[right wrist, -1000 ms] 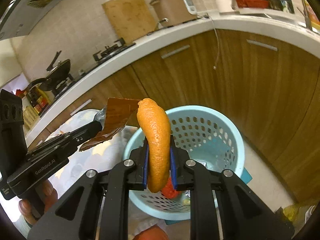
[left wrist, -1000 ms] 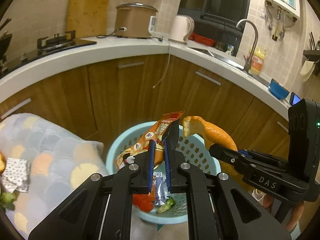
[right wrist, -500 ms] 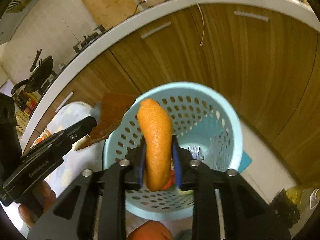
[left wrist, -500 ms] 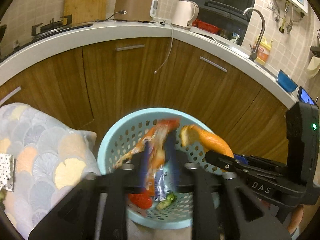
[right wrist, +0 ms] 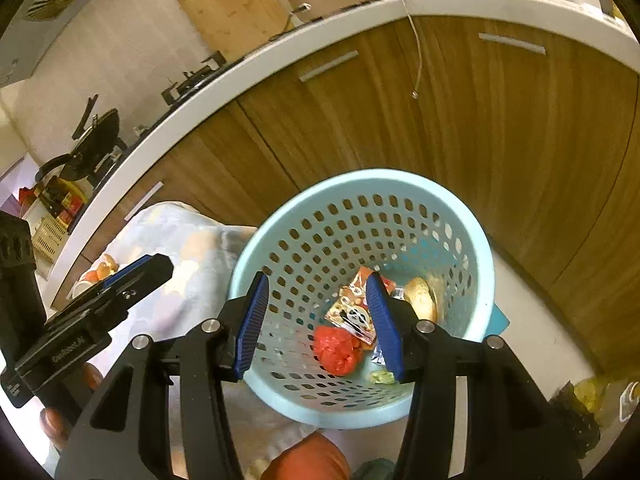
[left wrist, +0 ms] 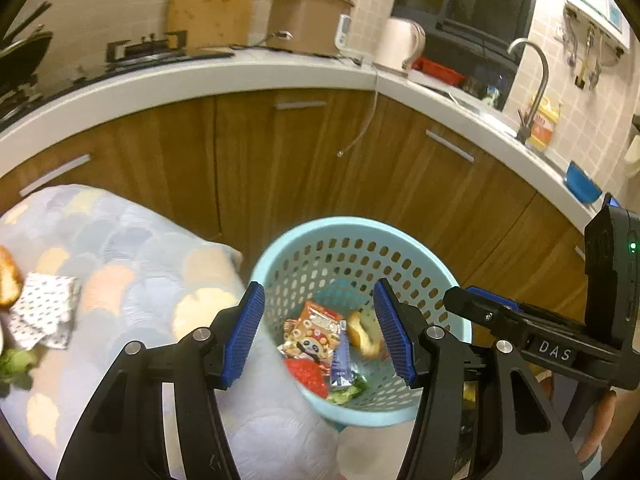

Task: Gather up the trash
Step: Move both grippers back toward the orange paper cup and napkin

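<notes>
A light blue perforated waste basket (left wrist: 352, 228) (right wrist: 360, 182) stands on the floor by the wooden cabinets. Inside lie an orange snack wrapper (left wrist: 312, 330) (right wrist: 352, 308), an orange peel (left wrist: 362, 336) (right wrist: 420, 300), a red scrap (left wrist: 306, 376) (right wrist: 336, 350) and green bits. My left gripper (left wrist: 320, 336) is open and empty above the basket. My right gripper (right wrist: 316, 320) is open and empty above it too. The right gripper's body (left wrist: 540, 336) shows at the right of the left wrist view; the left one's (right wrist: 80, 320) shows at the left of the right wrist view.
A cloth-covered table (left wrist: 120, 264) beside the basket holds a crumpled dotted paper (left wrist: 44, 312), green scraps (left wrist: 16, 364) and an orange piece (left wrist: 8, 280). Behind run wooden cabinets (left wrist: 300, 152) under a white counter with cooker, kettle and sink.
Both grippers opened over the basket. The wrapper dropped from the left one and the orange peel from the right one; both now lie in the basket.
</notes>
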Available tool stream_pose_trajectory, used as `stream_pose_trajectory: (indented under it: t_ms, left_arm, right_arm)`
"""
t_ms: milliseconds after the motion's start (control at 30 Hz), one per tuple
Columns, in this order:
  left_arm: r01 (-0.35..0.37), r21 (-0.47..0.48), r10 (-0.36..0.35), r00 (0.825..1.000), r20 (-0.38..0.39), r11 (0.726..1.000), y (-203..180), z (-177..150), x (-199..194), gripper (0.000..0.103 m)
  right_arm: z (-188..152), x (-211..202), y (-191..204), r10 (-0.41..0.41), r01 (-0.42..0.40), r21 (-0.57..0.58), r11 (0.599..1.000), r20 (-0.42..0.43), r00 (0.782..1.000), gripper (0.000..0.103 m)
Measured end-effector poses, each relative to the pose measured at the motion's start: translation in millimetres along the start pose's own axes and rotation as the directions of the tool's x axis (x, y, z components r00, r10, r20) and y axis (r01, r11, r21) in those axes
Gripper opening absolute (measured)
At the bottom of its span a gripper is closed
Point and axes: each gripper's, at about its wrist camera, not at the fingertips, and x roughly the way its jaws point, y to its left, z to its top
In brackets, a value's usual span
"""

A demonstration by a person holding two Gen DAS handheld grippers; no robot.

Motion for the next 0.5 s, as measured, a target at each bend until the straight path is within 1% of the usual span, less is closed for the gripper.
stream_pose_trajectory:
  t_ms: [133, 233, 333, 400, 433, 500]
  left_arm:
    - [-0.005, -0.040, 0.006, 0.999, 0.035, 0.999, 14, -4, -23, 0.056]
    - [-0.043, -0.054, 0.046, 0.997, 0.055, 0.998, 26, -7, -40, 0.056]
    - [-0.086, -0.084, 0.093, 0.992, 0.082, 0.993, 43, -11, -61, 0.056]
    - [-0.144, -0.119, 0.156, 0.983, 0.098, 0.982, 60, -12, -77, 0.060]
    - [-0.178, -0.146, 0.194, 0.975, 0.107, 0.973, 72, -14, -86, 0.060]
    - [-0.223, -0.181, 0.246, 0.961, 0.122, 0.958, 89, -15, -101, 0.061]
  right_arm:
    - [1, -2, 20, 0.025, -0.024, -0.028, 0.999, 0.008, 1.000, 0.047]
    - [1, -2, 40, 0.050, -0.050, -0.056, 0.997, 0.012, 0.999, 0.047]
    - [0, 1, 68, 0.083, -0.081, -0.105, 0.991, 0.011, 0.997, 0.047]
    - [-2, 4, 85, 0.099, -0.097, -0.131, 0.987, 0.009, 0.995, 0.047]
    - [-3, 7, 98, 0.114, -0.111, -0.146, 0.983, 0.007, 0.993, 0.047]
    - [-4, 13, 117, 0.137, -0.134, -0.170, 0.976, 0.001, 0.991, 0.047]
